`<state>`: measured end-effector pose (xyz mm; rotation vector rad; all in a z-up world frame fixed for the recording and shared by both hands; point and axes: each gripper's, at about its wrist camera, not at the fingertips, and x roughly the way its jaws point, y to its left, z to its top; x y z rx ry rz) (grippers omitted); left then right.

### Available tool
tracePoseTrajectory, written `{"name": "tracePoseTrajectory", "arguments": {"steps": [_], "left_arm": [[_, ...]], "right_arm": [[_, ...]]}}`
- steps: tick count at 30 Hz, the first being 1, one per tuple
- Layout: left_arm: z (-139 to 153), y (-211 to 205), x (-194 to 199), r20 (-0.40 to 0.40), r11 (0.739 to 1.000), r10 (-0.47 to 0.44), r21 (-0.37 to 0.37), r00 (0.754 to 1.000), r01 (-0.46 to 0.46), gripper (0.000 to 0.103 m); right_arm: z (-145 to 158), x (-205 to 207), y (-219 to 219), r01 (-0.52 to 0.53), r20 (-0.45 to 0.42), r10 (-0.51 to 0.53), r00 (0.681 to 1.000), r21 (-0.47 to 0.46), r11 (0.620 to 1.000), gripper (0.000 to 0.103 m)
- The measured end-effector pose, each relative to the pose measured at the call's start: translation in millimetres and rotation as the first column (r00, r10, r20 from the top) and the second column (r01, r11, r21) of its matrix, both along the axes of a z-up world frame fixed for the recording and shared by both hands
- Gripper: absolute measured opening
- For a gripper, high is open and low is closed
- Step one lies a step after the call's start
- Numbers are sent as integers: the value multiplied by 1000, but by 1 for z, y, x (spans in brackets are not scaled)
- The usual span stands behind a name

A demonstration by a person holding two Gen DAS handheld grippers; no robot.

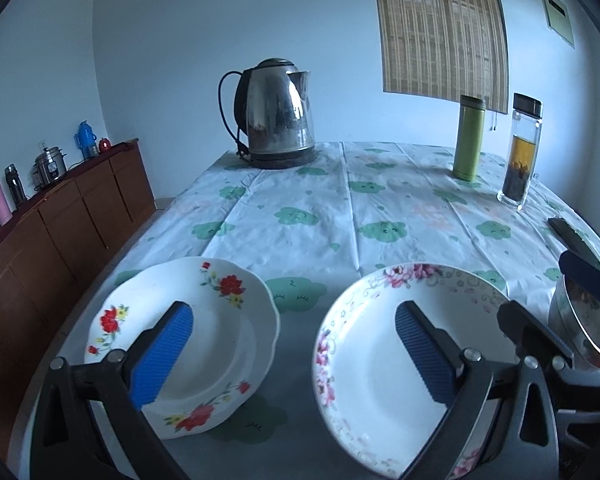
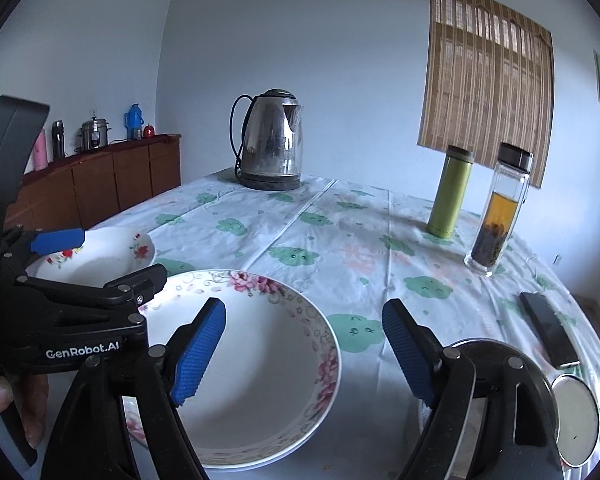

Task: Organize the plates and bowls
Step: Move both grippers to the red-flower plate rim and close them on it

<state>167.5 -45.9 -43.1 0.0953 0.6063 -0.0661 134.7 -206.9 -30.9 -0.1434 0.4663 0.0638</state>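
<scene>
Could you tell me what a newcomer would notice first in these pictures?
Two flowered plates lie side by side at the table's near edge: a red-flowered plate on the left and a pink-flowered plate on the right. Behind them a steel kettle stands at the far edge, with a green flask and a tea bottle far right.

**Over the pink-flowered plate**

My right hand-held gripper [image 2: 304, 354] hangs with its blue pads apart, the left pad over the pink-flowered plate [image 2: 268, 360], gripping nothing. My left hand-held gripper [image 2: 112, 256] reaches in beside the red-flowered plate [image 2: 112, 252]. A kettle [image 2: 270, 140], green flask [image 2: 450, 192] and tea bottle [image 2: 498, 208] stand farther back on the desk [image 2: 332, 224].
</scene>
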Motion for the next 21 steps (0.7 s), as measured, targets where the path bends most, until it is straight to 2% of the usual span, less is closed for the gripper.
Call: {"name": "tracePoseTrajectory", "arguments": {"steps": [7, 16, 21], "left_arm": [[18, 25, -4, 5, 999, 22, 37, 1000, -22, 103], [28, 85, 15, 15, 988, 145, 50, 989, -146, 103], [19, 119, 36, 23, 969, 229, 86, 973, -230, 103]], "right_arm": [[13, -2, 9, -48, -15, 49, 999, 58, 997, 82], [9, 11, 32, -116, -81, 125, 989, 105, 988, 81], [10, 21, 53, -163, -117, 175, 978, 108, 981, 67]]}}
